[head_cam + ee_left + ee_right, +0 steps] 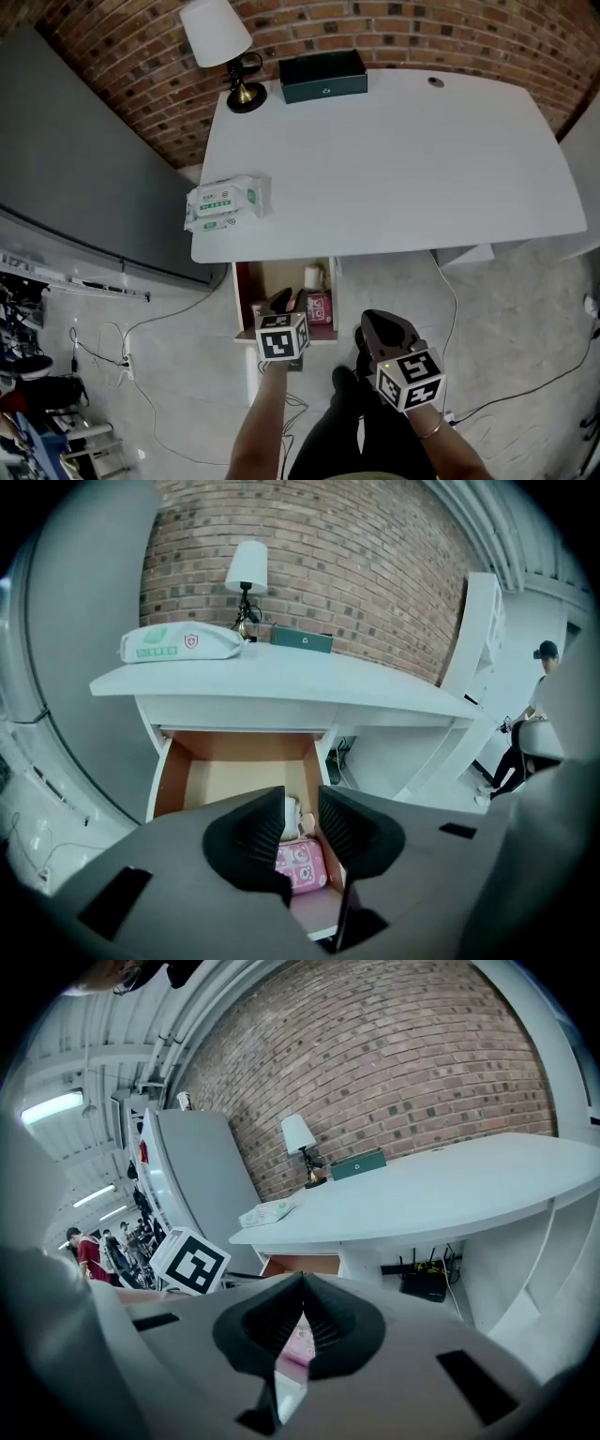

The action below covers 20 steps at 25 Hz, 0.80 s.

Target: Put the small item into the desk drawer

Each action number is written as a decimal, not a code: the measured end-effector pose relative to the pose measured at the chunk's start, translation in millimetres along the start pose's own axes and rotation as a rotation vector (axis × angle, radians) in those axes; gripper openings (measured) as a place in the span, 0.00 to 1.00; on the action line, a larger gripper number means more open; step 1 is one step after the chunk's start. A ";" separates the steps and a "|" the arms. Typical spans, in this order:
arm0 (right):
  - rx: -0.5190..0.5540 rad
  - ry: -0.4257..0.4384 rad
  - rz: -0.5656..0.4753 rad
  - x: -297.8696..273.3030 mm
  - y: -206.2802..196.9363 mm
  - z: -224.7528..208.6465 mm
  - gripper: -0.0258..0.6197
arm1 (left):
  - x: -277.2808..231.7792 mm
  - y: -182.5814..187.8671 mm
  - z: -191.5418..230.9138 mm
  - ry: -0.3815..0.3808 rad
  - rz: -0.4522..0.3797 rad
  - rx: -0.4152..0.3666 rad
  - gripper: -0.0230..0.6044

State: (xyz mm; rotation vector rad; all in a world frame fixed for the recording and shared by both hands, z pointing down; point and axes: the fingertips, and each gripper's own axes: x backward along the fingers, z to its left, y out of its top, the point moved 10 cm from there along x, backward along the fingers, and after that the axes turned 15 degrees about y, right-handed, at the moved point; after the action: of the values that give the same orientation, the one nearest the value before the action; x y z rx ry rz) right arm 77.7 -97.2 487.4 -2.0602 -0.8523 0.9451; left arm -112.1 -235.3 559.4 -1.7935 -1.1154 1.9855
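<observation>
Item: pink pack (302,866) lies in the open drawer (174,778), against its right wall.
Left gripper (300,810): jaws apart, empty, above the drawer's front edge.
Right gripper (302,1283): jaws together, empty, short of the desk (394,169) edge.

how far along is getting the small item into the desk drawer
Done: the pink small item lies inside the open drawer. In hand: nothing; the left gripper has its jaws apart and empty over the drawer, and the right gripper is shut on nothing. Left: the drawer stands open, so pushing it shut may be all that remains.
</observation>
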 end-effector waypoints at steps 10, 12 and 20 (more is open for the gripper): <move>0.032 0.026 -0.013 16.8 19.1 28.1 0.05 | 87.1 12.8 20.1 0.042 -0.120 0.058 0.17; 0.042 0.033 -0.010 17.5 23.3 34.0 0.05 | 102.1 13.8 27.1 0.051 -0.137 0.079 0.15; 0.081 0.059 0.013 25.9 34.7 55.4 0.05 | 155.0 11.2 44.2 0.066 -0.185 0.107 0.11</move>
State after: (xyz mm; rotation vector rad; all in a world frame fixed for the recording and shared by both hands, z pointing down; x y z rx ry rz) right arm 55.3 -77.8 423.7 -2.0168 -0.7583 0.9066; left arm -183.2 -161.1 434.7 -1.6276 -1.0894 1.8299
